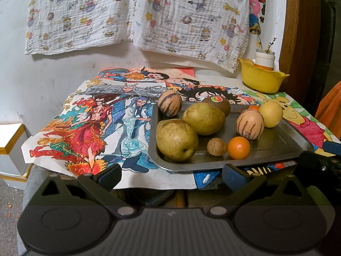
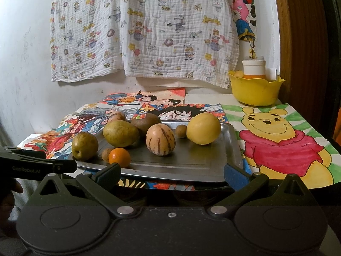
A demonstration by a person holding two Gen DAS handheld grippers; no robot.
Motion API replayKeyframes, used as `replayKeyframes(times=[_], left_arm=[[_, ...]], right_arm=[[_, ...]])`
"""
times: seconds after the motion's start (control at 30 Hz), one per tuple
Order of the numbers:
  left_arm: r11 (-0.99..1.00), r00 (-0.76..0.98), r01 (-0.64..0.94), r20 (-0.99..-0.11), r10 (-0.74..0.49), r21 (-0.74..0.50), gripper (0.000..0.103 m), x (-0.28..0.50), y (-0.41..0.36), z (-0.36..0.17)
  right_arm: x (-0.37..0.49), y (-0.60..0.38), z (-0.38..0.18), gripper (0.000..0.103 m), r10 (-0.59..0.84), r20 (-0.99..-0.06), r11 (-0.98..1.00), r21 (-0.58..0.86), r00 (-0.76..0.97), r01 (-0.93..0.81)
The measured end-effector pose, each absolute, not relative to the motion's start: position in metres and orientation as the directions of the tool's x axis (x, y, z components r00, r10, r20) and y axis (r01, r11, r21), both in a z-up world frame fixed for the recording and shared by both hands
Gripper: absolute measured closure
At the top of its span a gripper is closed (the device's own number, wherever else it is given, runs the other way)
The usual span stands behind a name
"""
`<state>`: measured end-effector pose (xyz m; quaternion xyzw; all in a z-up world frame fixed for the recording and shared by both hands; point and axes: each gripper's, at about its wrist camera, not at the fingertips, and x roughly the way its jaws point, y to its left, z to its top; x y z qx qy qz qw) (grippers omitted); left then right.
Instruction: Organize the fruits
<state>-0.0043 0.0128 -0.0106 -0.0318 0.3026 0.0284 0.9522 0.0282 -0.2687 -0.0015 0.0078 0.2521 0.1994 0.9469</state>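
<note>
So the left gripper [image 1: 171,176] hangs just short of the near edge of the metal tray [image 1: 277,147], jaws spread wide with nothing between them, probably lined up that way to have a clear run at the fruit. Going left to right on the tray: a striped melon-looking fruit [image 1: 169,103] sits at the far left corner, a greenish pear [image 1: 177,140] near the front left, and a second pear [image 1: 204,118] just behind it, touching or close to it. A brown kiwi with a sticker [image 1: 217,104] is tucked behind that one. Then a small brown nut-like ball [image 1: 217,146] and a small orange [image 1: 239,147] sit side by side near the front, another striped fruit [image 1: 250,124] just behind them, and a yellow round fruit [image 1: 270,113] on the far right. The right gripper [image 2: 172,175] also waits at the tray's near edge, jaws wide apart and holding nothing. A yellow bowl [image 2: 254,91] sits at the far right corner, well apart from the tray. Everything's loosely bunched on the tray, which would fit either fruit gathered there or fruit waiting to go elsewhere.
</note>
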Motion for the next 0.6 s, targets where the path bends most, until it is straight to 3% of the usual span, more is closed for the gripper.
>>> replayKeyframes(times=[0.6], left_arm=[[0.996, 0.812, -0.082, -0.582, 0.046, -0.035, 0.0, -0.0056, 0.0117, -0.0132]], right_arm=[[0.0289, -0.2671, 0.0, 0.001, 0.38, -0.476, 0.921, 0.116, 0.793, -0.371]])
